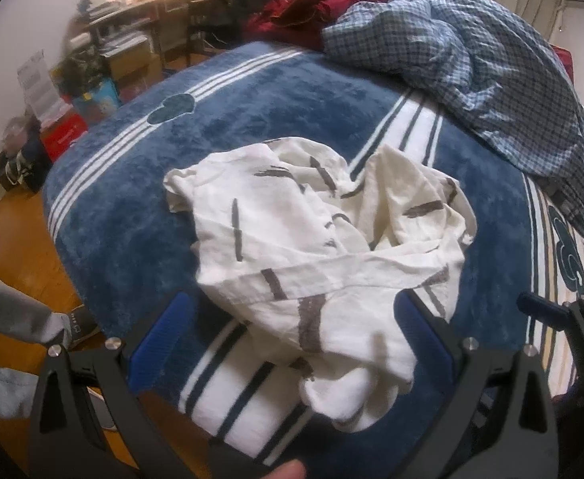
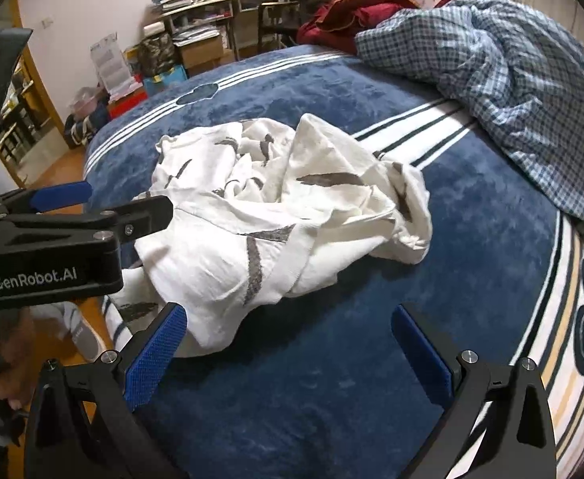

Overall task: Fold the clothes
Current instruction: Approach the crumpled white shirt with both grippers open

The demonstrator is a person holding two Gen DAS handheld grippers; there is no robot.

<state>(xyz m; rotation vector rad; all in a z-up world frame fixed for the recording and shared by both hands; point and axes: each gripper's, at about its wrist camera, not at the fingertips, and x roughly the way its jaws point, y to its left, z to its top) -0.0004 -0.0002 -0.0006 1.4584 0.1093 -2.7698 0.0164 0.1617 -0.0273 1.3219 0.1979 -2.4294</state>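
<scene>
A crumpled white garment with dark grey brush marks (image 1: 311,247) lies in a heap on the blue bedspread (image 1: 140,207). It also shows in the right wrist view (image 2: 276,215). My left gripper (image 1: 292,331) is open, its blue pads either side of the garment's near hem, just above it. My right gripper (image 2: 288,343) is open and empty over bare bedspread (image 2: 471,215), just to the right of the garment's near edge. The left gripper shows side-on at the left of the right wrist view (image 2: 112,207). The right gripper's tip shows at the right edge of the left wrist view (image 1: 547,311).
A blue checked quilt (image 1: 491,68) and a dark red blanket (image 1: 311,12) are piled at the bed's far right. The bed's near edge drops to a wooden floor (image 1: 8,239) on the left. A cluttered desk and boxes (image 2: 196,28) line the far wall.
</scene>
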